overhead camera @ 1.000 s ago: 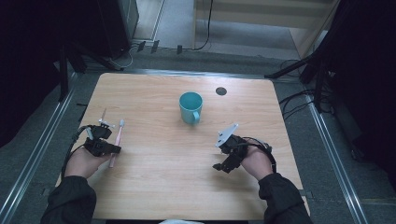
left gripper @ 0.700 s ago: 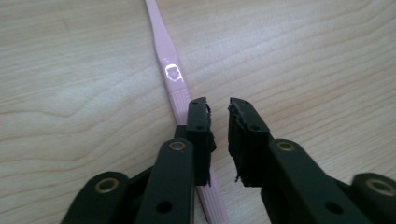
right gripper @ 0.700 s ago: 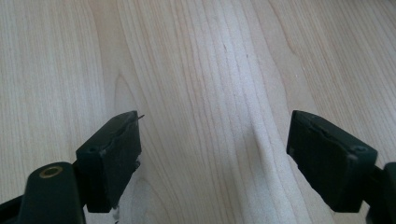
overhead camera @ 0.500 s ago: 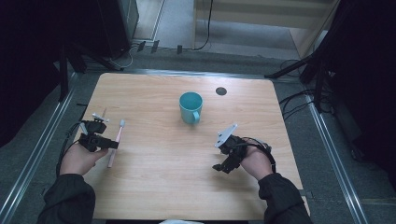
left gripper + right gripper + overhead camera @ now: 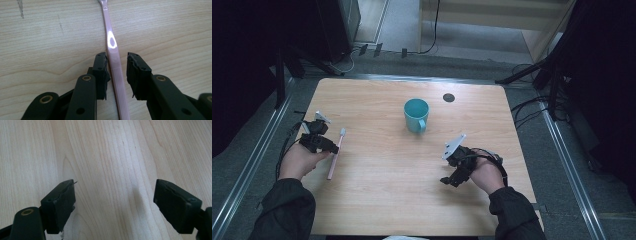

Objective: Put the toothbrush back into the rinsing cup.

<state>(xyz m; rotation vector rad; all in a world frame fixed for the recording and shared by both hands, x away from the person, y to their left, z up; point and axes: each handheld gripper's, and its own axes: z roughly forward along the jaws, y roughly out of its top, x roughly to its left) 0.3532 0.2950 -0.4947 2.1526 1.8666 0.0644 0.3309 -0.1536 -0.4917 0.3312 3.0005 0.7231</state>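
Note:
A pink toothbrush point(image 5: 335, 155) lies flat on the wooden table point(image 5: 377, 200) at the left, head pointing away from the person. My left gripper point(image 5: 331, 148) hovers low over it. In the left gripper view the handle point(image 5: 113, 53) runs between the jaws of my left gripper point(image 5: 117, 58). The left pad sits right beside it and the right pad stands off with a gap. These jaws have just been closing a little and stand open around the handle. My right gripper point(image 5: 451, 176) rests at the right, and my right gripper point(image 5: 113, 187) stands wide open over bare wood.
A teal mug point(image 5: 416, 114) stands upright at the table's middle back, handle toward the person. A small dark round spot point(image 5: 449, 97) lies behind it. Metal rails point(image 5: 259, 155) run along both table sides, with cables on the floor beyond.
My left gripper has shifted a little to the left and away from the person, and it stands beside the toothbrush instead of over it. The right gripper has stayed put.

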